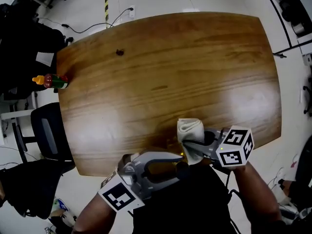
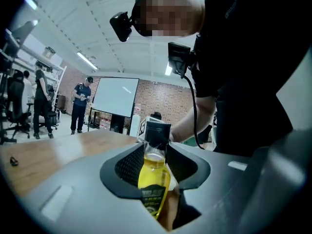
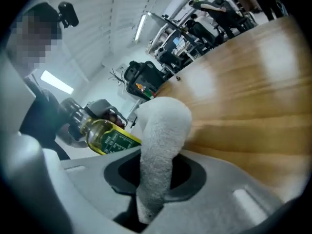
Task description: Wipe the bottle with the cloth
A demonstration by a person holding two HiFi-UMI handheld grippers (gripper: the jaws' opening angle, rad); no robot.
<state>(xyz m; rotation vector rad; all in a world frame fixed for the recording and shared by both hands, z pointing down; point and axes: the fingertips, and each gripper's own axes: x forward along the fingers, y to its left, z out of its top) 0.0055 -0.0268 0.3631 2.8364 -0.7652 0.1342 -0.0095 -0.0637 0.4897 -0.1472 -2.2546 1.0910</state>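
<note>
A small bottle (image 2: 155,177) of yellow oil with a black cap sits upright between the jaws of my left gripper (image 2: 156,152), whose pads press on its sides. In the head view the left gripper (image 1: 178,167) is at the table's near edge, and the bottle is mostly hidden by it. My right gripper (image 1: 195,147) is shut on a folded white cloth (image 1: 190,130), which sticks up out of its jaws. In the right gripper view the cloth (image 3: 163,130) stands just right of the bottle (image 3: 109,138), close to it; I cannot tell whether they touch.
The wooden table (image 1: 170,72) stretches away in front of me. A red and green sauce bottle (image 1: 51,81) lies at its left edge and a small dark object (image 1: 120,52) sits far back. A black chair (image 1: 46,130) stands at the left. People (image 2: 80,104) stand far off.
</note>
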